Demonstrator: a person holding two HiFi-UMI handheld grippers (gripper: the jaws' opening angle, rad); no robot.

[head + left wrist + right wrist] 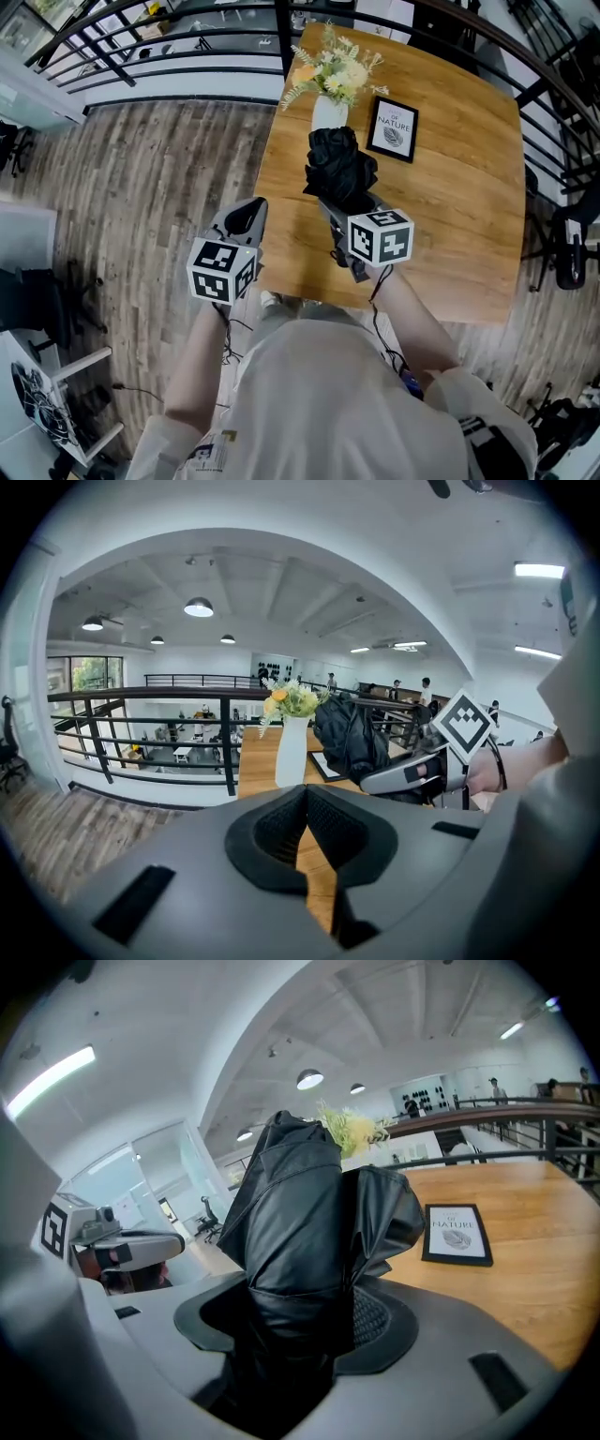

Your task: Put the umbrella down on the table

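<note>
Left gripper [306,808]: jaws pressed together, nothing between them. It's idle, off the near-left edge of the surface [459,197], over the floor.

Right gripper [295,1321]: jaws pinching the umbrella [298,1213] low on its folded bundle. The black fabric bulges out above the pads. The umbrella is up in the air over the near part of the surface and not resting on it, with its free end pointing away from me.

My read on handling:
- It looks like a compact folded umbrella, so probably light.
- It's likely a stiff core under loose, slick fabric. The outer layer may slide or bunch under the pads while the core stays put.
- The folds hang loose on the right side and could drag or snag on the way down.
- The current hold looks sensible to me because it's low on the bundle, where the fabric is gathered tightest. I wouldn't regrip on the loose flaps.
- It isn't fragile, so it can be laid flat without much care.

Further out there's a framed print [394,128] lying right of centre. A white vase [328,114] with flowers [334,67] stands just beyond the umbrella's tip. The vase is what I'd be careful of, since it's tall and looks easy to tip. There's bare wood right of the gripper and nearer than the print, so I'd set the umbrella down there.

A railing [187,42] runs past the far edge.
</note>
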